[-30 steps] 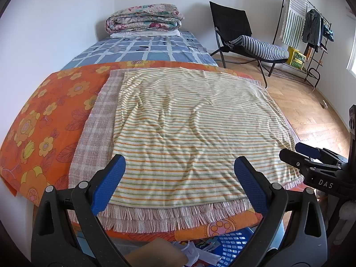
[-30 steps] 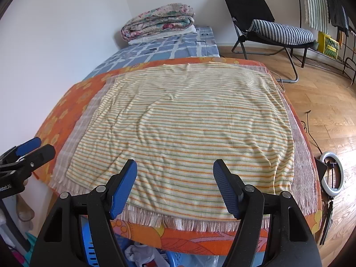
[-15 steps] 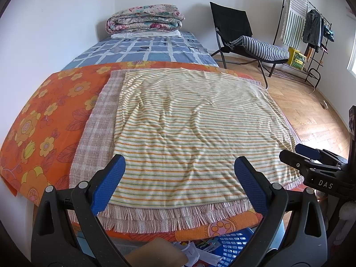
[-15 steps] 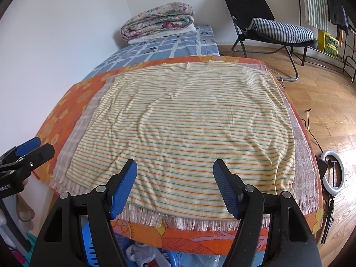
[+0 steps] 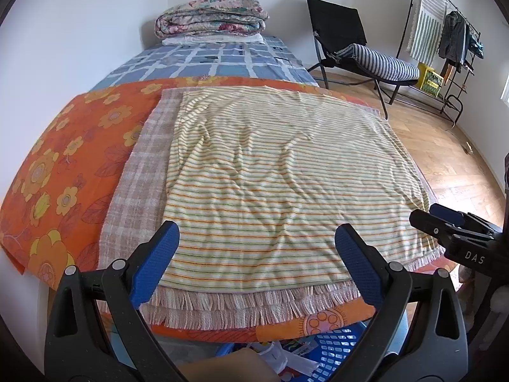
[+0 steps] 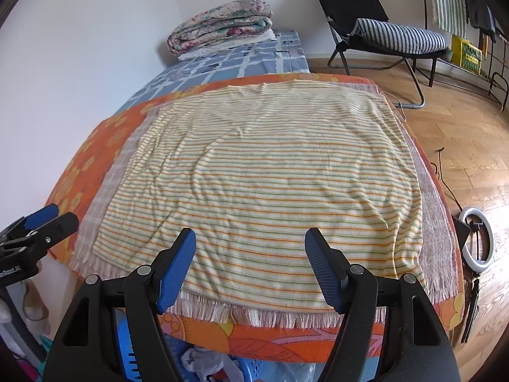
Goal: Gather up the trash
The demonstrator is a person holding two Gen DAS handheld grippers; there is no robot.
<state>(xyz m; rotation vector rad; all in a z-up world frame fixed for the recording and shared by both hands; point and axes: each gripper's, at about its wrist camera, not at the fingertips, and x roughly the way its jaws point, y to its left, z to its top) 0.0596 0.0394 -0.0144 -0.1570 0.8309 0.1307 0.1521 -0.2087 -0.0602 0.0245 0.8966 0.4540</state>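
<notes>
Both grippers hover over the near end of a bed covered by a yellow striped blanket (image 5: 280, 172) (image 6: 264, 172). My left gripper (image 5: 257, 232) is open with nothing between its blue pads. My right gripper (image 6: 249, 235) is open too and holds nothing. Each one shows at the edge of the other's view: the right gripper (image 5: 439, 219) and the left gripper (image 6: 47, 219). Below the bed's edge stands a blue basket (image 5: 334, 350) (image 6: 130, 356) with crumpled white papers (image 6: 203, 363) and a brown cardboard piece (image 5: 222, 369). No loose trash shows on the blanket.
A folded floral quilt (image 5: 211, 16) lies at the bed's far end by the wall. A black folding chair with a striped cushion (image 5: 375, 60) and a clothes rack (image 5: 451, 41) stand on the wooden floor to the right. A ring light (image 6: 477, 235) lies beside the bed.
</notes>
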